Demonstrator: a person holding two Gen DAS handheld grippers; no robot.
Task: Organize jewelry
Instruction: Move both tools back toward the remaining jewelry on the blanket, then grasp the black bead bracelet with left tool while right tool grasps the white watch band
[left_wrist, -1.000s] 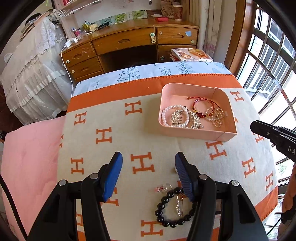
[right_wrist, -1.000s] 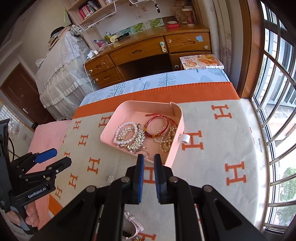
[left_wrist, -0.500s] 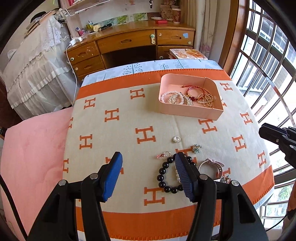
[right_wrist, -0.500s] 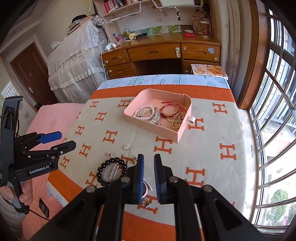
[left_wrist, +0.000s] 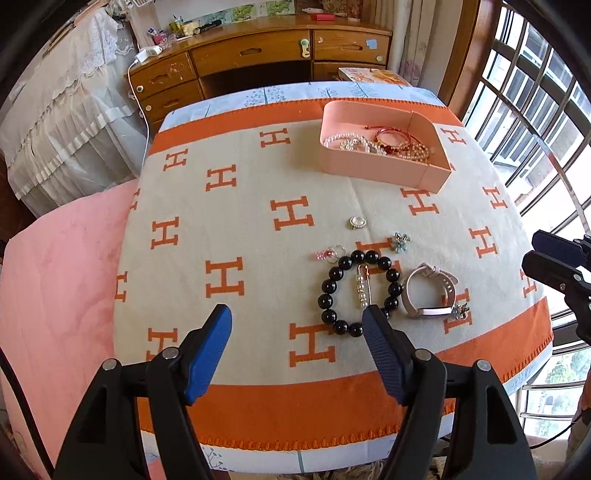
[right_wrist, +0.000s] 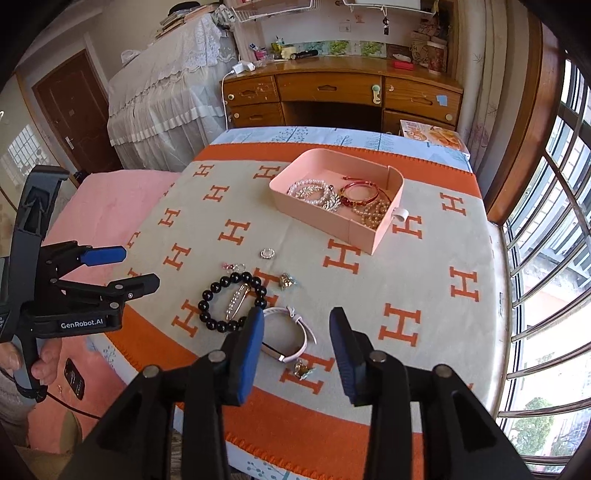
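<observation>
A pink tray (left_wrist: 369, 170) (right_wrist: 325, 218) with pearl and red bracelets stands at the far right of the orange-and-cream blanket. Near the front edge lie a black bead bracelet (left_wrist: 325, 284) (right_wrist: 207, 295) around a pearl pin (left_wrist: 362, 290), a pink watch band (left_wrist: 410, 301) (right_wrist: 307, 334), a ring (left_wrist: 357, 222) and small charms (left_wrist: 400, 242). My left gripper (left_wrist: 295, 314) (right_wrist: 142, 267) hovers left of the bracelet, jaws opening, nothing between them. My right gripper (right_wrist: 295, 317) (left_wrist: 546, 254) hangs over the watch band, jaws opening, pads off it.
A pink cover (left_wrist: 59, 280) lies left of the blanket. Behind the table stand a wooden desk (right_wrist: 332, 92) and a lace-draped bed (right_wrist: 166, 110). Window bars (right_wrist: 554, 221) run along the right. A hand (right_wrist: 40, 365) holds the left gripper's handle.
Both grippers have drawn back from the tray toward the front edge, bringing the loose jewelry into view. The right jaws went from nearly shut to apart; the left jaws widened.
</observation>
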